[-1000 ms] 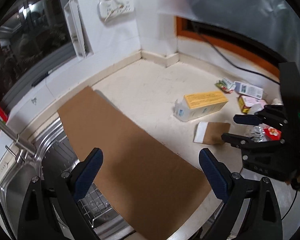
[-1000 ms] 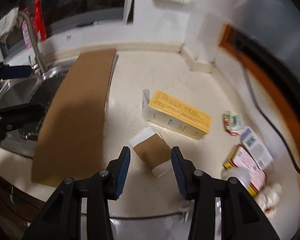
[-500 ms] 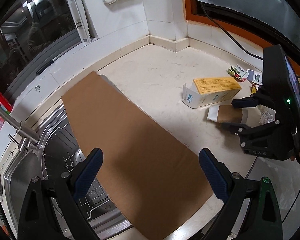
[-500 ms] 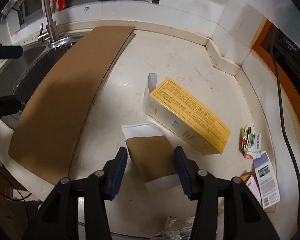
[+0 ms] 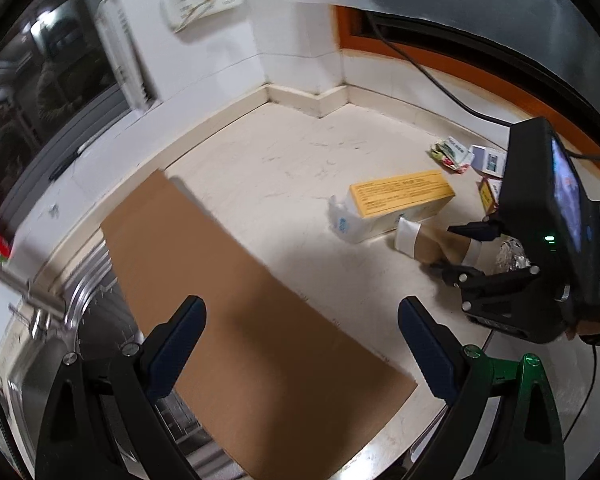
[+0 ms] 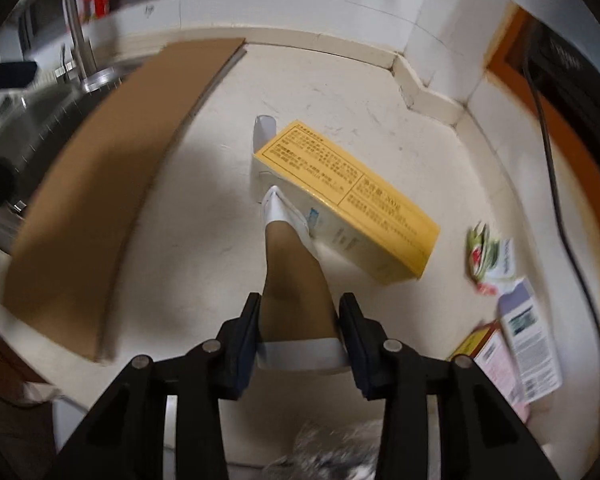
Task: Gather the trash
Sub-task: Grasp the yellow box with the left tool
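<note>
Sink [image 5: 60, 360]: far left, steel, partly covered by the cardboard; tap [image 6: 74, 32] stands at its edge.
Cardboard [image 5: 236, 300]: flat brown sheet, lying across the sink rim and onto the counter [image 5: 292, 168].
Left gripper [image 5: 300, 344]: jaws spread wide, holding nothing, above the near end of the cardboard.
Yellow box [image 6: 348, 200]: on its side mid-counter, white end flap open toward the cardboard.
Sleeve [image 6: 296, 284]: flattened brown paper piece with white ends; far end touches the yellow box, near end sits between the right gripper's pads.
Right gripper [image 6: 298, 312]: jaws narrowed onto the sleeve's two edges, pressed against both; in the left wrist view the sleeve [image 5: 432, 240] is tilted up off the counter.
Foil [image 5: 512, 254]: crumpled silver wad just beside the right gripper.
Wrapper [image 6: 486, 258]: crushed green, red and white pack, right of the yellow box.
Small boxes [image 6: 520, 340]: white and pink cartons near the right edge, lying flat.
Cable [image 6: 556, 160]: black, running along the right wall.
</note>
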A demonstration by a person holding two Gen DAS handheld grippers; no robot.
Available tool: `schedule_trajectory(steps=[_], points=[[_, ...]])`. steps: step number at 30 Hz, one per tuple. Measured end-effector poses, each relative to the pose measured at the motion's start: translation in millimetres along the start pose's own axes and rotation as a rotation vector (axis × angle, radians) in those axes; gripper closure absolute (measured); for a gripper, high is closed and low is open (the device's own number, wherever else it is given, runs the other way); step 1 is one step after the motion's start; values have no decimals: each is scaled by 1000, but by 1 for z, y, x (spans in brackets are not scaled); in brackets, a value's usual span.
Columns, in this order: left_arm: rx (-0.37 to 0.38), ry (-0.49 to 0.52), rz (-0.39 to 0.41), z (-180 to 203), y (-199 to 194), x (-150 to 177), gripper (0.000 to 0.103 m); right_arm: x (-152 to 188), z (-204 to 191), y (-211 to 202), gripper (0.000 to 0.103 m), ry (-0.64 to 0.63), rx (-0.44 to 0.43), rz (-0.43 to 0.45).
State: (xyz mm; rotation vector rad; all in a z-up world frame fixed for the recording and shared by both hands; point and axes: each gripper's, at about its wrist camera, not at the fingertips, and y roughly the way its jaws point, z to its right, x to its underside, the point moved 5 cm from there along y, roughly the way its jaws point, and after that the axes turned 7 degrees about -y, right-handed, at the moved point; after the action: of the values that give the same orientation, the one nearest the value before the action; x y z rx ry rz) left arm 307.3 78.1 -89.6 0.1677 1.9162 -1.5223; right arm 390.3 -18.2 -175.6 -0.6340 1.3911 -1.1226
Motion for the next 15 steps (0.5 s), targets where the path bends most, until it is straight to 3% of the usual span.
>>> schedule_trajectory(steps=[4,9,15], points=[[15,118,4,20,6,-15,7,11,10,-17,64,116,-23,34],[13,257,17,46,22,-36,7,25,43,-42,64,360,32,91],[19,421,-8,83,60,-57,7,39,67,-59,64,555,69,169]])
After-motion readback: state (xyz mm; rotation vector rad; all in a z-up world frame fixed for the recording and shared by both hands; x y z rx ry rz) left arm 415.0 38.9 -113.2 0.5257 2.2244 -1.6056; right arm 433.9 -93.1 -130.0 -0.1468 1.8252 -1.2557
